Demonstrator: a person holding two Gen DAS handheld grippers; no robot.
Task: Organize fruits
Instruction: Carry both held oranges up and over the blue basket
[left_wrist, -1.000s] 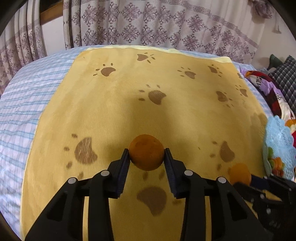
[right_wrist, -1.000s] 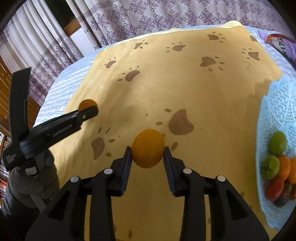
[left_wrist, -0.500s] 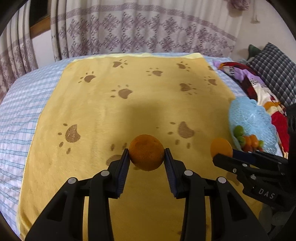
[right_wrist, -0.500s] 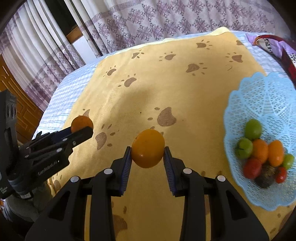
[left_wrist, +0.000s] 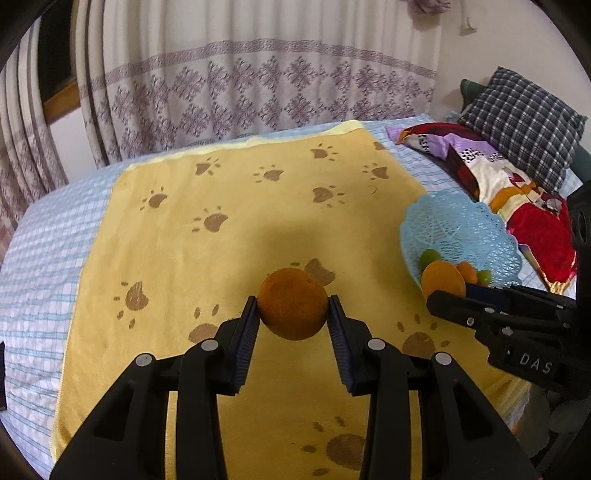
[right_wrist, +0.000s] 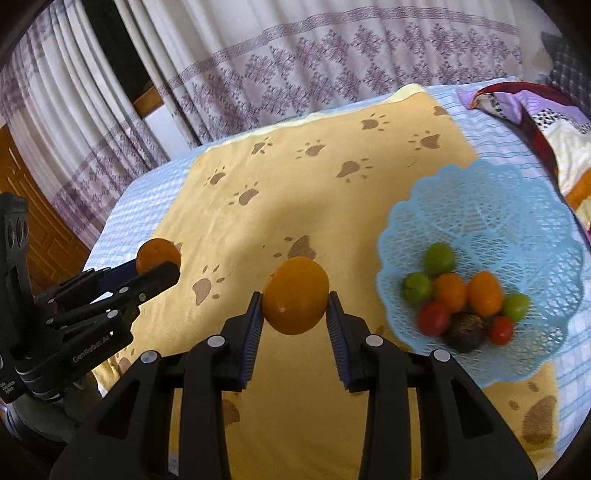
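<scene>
My left gripper (left_wrist: 291, 314) is shut on a dull, brownish orange (left_wrist: 291, 306), held above the yellow paw-print blanket (left_wrist: 240, 229). My right gripper (right_wrist: 295, 306) is shut on a brighter orange (right_wrist: 295, 291), also off the blanket. A light blue lace basket (right_wrist: 480, 206) lies to the right of both, with several green, orange and red fruits (right_wrist: 448, 291) and a dark one in its near part. In the left wrist view the right gripper (left_wrist: 436, 295) holds its orange (left_wrist: 441, 278) at the near rim of the basket (left_wrist: 454, 225). In the right wrist view the left gripper (right_wrist: 162, 267) carries its orange (right_wrist: 157, 253) far to the left.
The blanket lies on a blue checked bedsheet (left_wrist: 48, 258). A colourful pillow (left_wrist: 517, 192) and a dark plaid pillow (left_wrist: 524, 122) lie beyond the basket. Patterned curtains (left_wrist: 240, 85) hang behind the bed. A wooden door (right_wrist: 33, 206) stands at the left.
Both grippers have risen and swung right towards the basket, each keeping its orange. The basket has come more fully into both views.
</scene>
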